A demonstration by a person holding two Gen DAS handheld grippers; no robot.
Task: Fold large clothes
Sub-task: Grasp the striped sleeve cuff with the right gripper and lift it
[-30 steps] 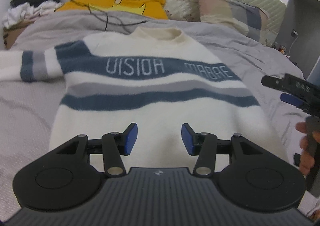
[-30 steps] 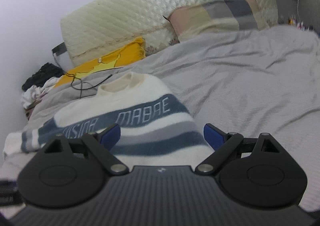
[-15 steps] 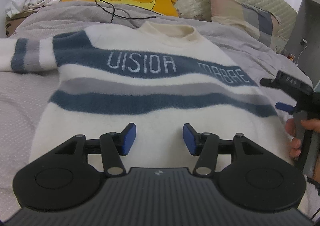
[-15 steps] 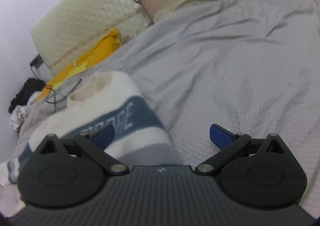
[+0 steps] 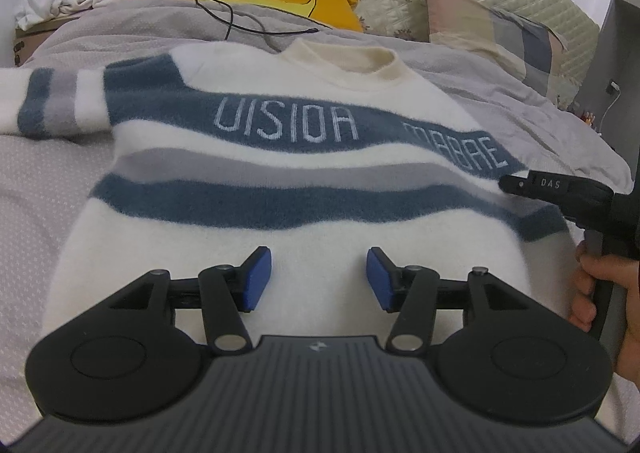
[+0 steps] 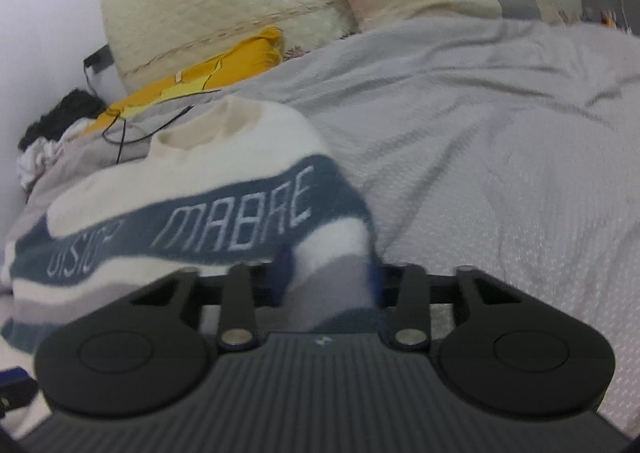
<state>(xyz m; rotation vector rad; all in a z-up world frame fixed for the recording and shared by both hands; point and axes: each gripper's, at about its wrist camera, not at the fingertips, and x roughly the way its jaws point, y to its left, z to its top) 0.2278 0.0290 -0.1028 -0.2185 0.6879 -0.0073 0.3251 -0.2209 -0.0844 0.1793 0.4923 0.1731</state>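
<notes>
Left wrist view: the sweater (image 5: pixel 288 189) lies flat, front up, across the middle of the frame on the grey bed (image 5: pixel 48 189). Its left sleeve stretches out to the frame's left edge, collar toward the headboard. The left hand-held gripper (image 5: pixel 319 279) hovers over the white hem area at lower centre, its blue pads moderately apart with nothing between them. At the right edge, the right hand-held gripper (image 5: pixel 560 193) reaches the sweater's side, a hand (image 5: pixel 592 289) on its handle.

Right wrist view: the right hand-held gripper (image 6: pixel 328 277) has just been closing, and its jaws now pinch the striped side edge of the sweater (image 6: pixel 200 213) at lower centre, though blur softens the contact.

Judging by this, folding has barely begun: the body is spread, no fold is visible, and the first side fold is only being gripped.
</notes>
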